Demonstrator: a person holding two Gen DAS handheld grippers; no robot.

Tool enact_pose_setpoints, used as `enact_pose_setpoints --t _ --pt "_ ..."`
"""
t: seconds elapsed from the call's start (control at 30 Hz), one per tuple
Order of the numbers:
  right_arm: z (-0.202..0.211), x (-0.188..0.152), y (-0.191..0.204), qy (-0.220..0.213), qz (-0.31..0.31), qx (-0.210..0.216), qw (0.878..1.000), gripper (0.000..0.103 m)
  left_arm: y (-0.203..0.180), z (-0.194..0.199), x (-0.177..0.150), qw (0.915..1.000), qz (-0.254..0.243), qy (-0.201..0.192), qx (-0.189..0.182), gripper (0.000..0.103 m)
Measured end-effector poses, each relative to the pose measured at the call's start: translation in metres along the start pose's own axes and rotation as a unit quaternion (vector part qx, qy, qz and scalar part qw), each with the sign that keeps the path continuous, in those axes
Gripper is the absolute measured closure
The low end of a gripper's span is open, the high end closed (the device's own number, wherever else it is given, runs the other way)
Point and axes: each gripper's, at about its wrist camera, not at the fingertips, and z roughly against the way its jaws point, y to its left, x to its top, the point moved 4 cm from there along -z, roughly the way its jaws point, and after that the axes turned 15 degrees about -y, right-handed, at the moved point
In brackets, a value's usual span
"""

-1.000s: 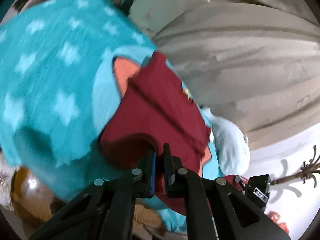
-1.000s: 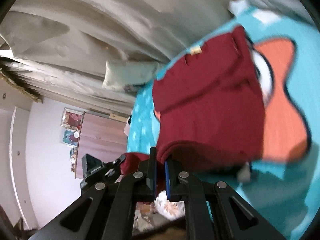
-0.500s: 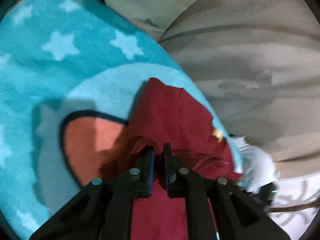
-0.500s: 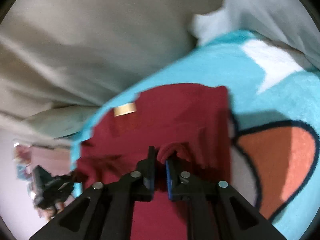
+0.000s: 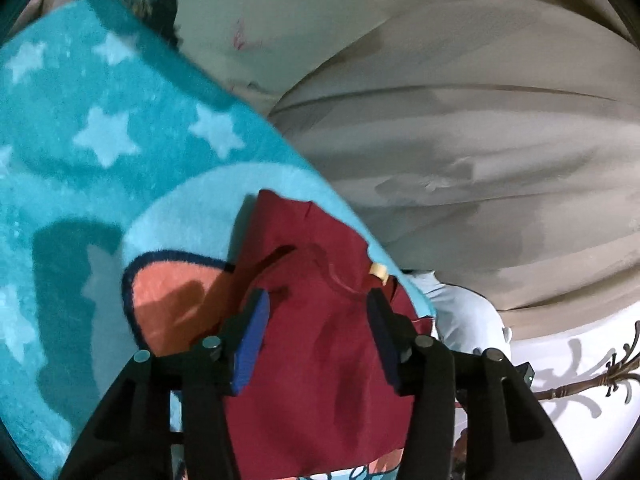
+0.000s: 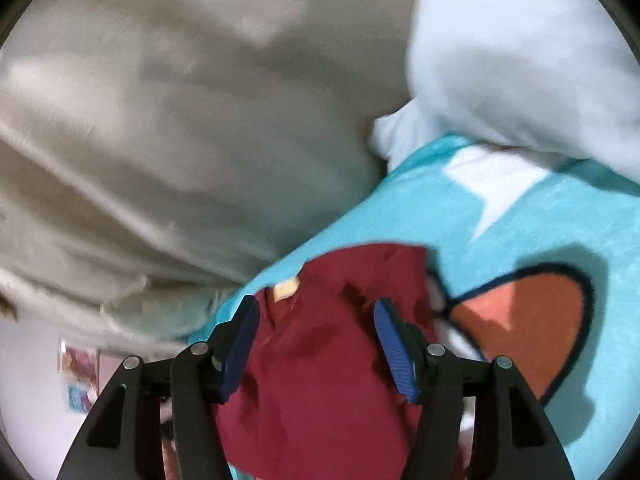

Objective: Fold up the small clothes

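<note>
A small dark red garment (image 5: 320, 340) lies folded over on a teal star-patterned blanket (image 5: 80, 140), with a small tan label near its neck. My left gripper (image 5: 316, 304) is open just above the garment, its blue pads on either side of the cloth, holding nothing. The same red garment (image 6: 320, 360) shows in the right wrist view on the blanket (image 6: 540, 240). My right gripper (image 6: 316, 312) is also open over it, its jaws spread and empty.
A beige curtain or sheet (image 5: 460, 140) rises behind the blanket's far edge. A pale blue pillow (image 6: 520, 60) lies at the blanket's corner. An orange cartoon shape (image 6: 520, 320) is printed on the blanket beside the garment. A white wall (image 5: 580, 360) is lower right.
Both grippers carried the garment's edge forward over itself while shut on it, then opened and let it go. The cloth now lies folded on the blanket.
</note>
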Motion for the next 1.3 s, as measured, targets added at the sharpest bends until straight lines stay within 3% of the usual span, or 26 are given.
enact_pose_setpoints --t 0.07,0.17,0.27,0.3,0.33,0.4,0.43,0.47,0.57,0.63,0.73,0.83,0.93,1.13,1.3 --pt "-0.009 -0.017 0.018 0.036 0.024 0.015 0.999 0.06 -0.012 -0.003 -0.006 0.9996 -0.027 0.005 -0.008 0.05" --pt "-0.041 -0.055 0.049 0.107 0.076 0.039 0.991 0.075 -0.033 -0.027 -0.025 0.9953 -0.088 0.04 -0.011 0.05" --pt "-0.076 -0.084 0.068 0.154 0.103 0.045 0.982 0.075 -0.042 -0.066 -0.043 0.9884 -0.131 0.077 -0.003 0.05" --pt "-0.088 -0.088 0.07 0.156 0.124 0.03 0.979 0.075 -0.038 -0.079 -0.044 0.9851 -0.15 0.079 0.027 0.05" --pt "-0.093 -0.089 0.069 0.154 0.143 0.016 0.978 0.075 -0.032 -0.088 -0.042 0.9806 -0.172 0.071 0.062 0.056" --pt "-0.109 -0.085 0.06 0.134 0.208 -0.043 0.968 0.081 -0.018 -0.102 -0.036 0.9688 -0.208 0.059 0.121 0.082" --pt "-0.112 -0.076 0.047 0.113 0.231 -0.079 0.963 0.101 -0.012 -0.101 -0.032 0.9695 -0.204 0.051 0.127 0.095" --pt "-0.111 -0.069 0.038 0.105 0.223 -0.084 0.966 0.103 -0.009 -0.1 -0.029 0.9717 -0.196 0.05 0.121 0.095" --pt "-0.095 -0.043 0.01 0.076 0.145 -0.094 0.982 0.103 -0.001 -0.095 -0.023 0.976 -0.185 0.061 0.099 0.095" --pt "-0.08 -0.027 -0.001 0.041 0.134 -0.132 0.981 0.103 0.0 -0.088 -0.02 0.9788 -0.177 0.066 0.079 0.094" --pt "-0.051 -0.012 -0.009 0.019 0.084 -0.12 0.989 0.102 -0.006 -0.07 -0.018 0.9793 -0.189 0.047 0.054 0.08" --pt "-0.021 -0.013 -0.002 0.004 0.121 -0.125 0.985 0.069 -0.005 -0.039 -0.025 0.98 -0.19 0.03 0.049 0.069" --pt "0.003 -0.036 0.001 0.022 0.127 -0.089 0.988 0.067 0.002 -0.005 -0.044 0.9794 -0.191 0.011 0.064 0.055" --pt "0.04 -0.107 -0.005 0.078 0.152 -0.045 0.984 0.067 0.021 0.026 -0.12 0.9744 -0.2 0.024 0.099 0.053" --pt "0.065 -0.175 0.007 0.138 0.221 0.001 0.965 0.067 0.023 0.046 -0.181 0.9582 -0.251 0.015 0.137 0.053"
